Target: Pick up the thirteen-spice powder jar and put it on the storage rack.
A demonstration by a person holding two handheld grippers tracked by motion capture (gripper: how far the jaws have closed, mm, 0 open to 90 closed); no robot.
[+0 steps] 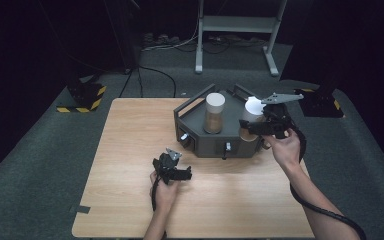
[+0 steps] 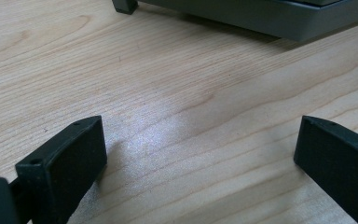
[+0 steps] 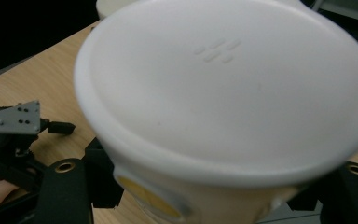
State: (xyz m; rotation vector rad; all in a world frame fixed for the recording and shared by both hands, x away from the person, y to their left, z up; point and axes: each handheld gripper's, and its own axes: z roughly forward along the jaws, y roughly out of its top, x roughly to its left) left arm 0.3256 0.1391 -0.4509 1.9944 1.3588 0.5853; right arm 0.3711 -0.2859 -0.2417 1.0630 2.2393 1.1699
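Left gripper (image 1: 186, 174) rests on the table (image 1: 130, 150) near the front of the grey rack (image 1: 200, 131), jaws wide apart over bare wood and holding nothing, as the left gripper view makes plain. On the rack's left stands a white-lidded jar (image 1: 214, 113). At the rack's right edge the right gripper (image 1: 244, 126) clamps a second jar (image 1: 252, 117); the right gripper view shows its white lid (image 3: 233, 88) close up, with a yellow label below.

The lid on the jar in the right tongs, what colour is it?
White, on the lid, clearest in the right gripper view.
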